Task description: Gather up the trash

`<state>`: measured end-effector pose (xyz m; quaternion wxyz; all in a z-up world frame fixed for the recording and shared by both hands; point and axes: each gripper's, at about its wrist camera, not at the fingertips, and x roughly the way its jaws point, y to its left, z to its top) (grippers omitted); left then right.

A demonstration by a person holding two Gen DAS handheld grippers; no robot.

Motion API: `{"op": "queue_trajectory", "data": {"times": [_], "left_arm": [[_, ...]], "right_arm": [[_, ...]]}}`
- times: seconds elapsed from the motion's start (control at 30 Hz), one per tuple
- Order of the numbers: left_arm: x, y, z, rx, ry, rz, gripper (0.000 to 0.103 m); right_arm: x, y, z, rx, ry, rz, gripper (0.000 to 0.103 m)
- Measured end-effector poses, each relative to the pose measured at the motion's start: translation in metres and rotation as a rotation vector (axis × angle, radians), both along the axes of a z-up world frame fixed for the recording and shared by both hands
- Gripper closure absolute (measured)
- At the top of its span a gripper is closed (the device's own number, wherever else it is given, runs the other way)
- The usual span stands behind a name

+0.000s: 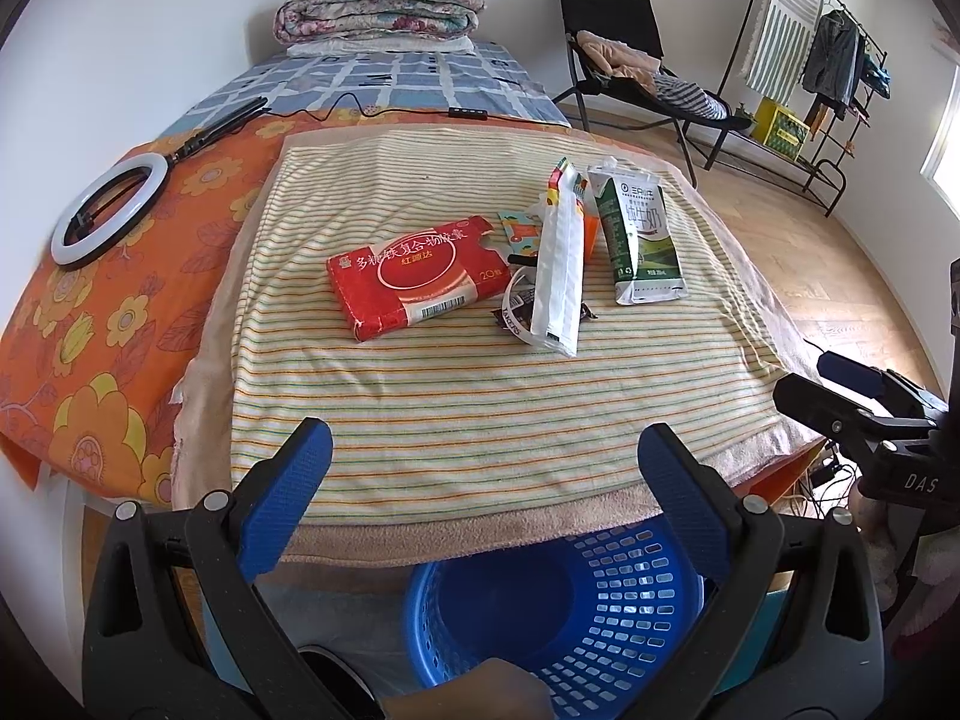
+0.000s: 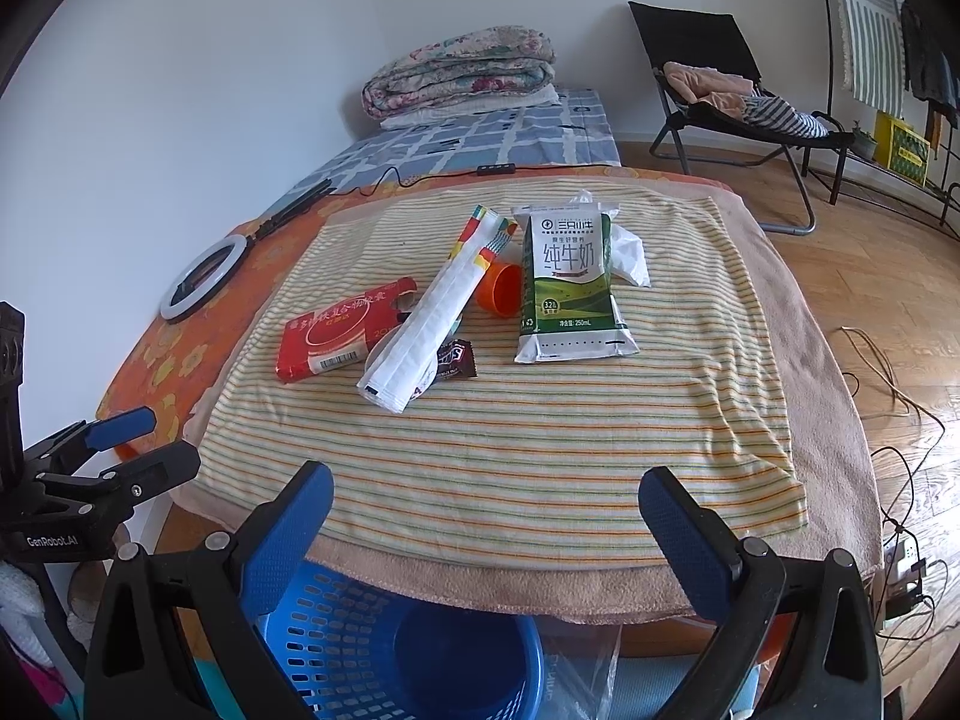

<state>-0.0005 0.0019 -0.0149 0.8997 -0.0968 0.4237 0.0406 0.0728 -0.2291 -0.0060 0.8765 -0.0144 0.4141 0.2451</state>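
With both the left gripper (image 1: 483, 474) and right gripper (image 2: 486, 516) spread wide and holding nothing above the blue basket (image 2: 384, 654), we are judging the milk carton (image 2: 567, 285) lying on the striped towel (image 2: 540, 456) light, crushable, best pinched across its flat sides.

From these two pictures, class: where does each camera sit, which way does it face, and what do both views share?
Left wrist: on the left gripper, open, facing the striped towel; the right gripper shows at right.
Right wrist: on the right gripper, open, facing the same towel; the left gripper shows at left.
Shared: milk carton, red box, blue basket below.
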Motion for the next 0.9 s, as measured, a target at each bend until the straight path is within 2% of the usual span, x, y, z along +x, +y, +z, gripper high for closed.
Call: {"op": "queue_trajectory", "data": {"times": [0.9], "left_arm": [[0.0008,0.0009,-0.0016,-0.001,0.004,0.0,0.0]], "right_arm": [[0.0004,-0.0022,-0.0014,-0.008,0.002,-0.002,0.0]]}}
